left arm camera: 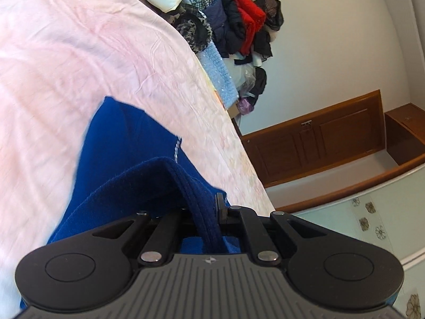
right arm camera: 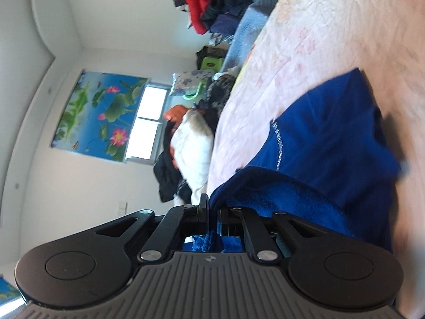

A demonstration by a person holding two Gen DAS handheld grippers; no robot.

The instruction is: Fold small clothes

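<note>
The left hand-held gripper (left arm camera: 205, 212) is clamped on a ribbed hem of the blue fleece garment (left arm camera: 127, 146); the right hand-held gripper (right arm camera: 213, 210) pinches another edge. The garment stretches away from both onto the pink bedsheet (left arm camera: 66, 53), soft, deep blue, with a pale zipper (left arm camera: 177, 147).
</note>
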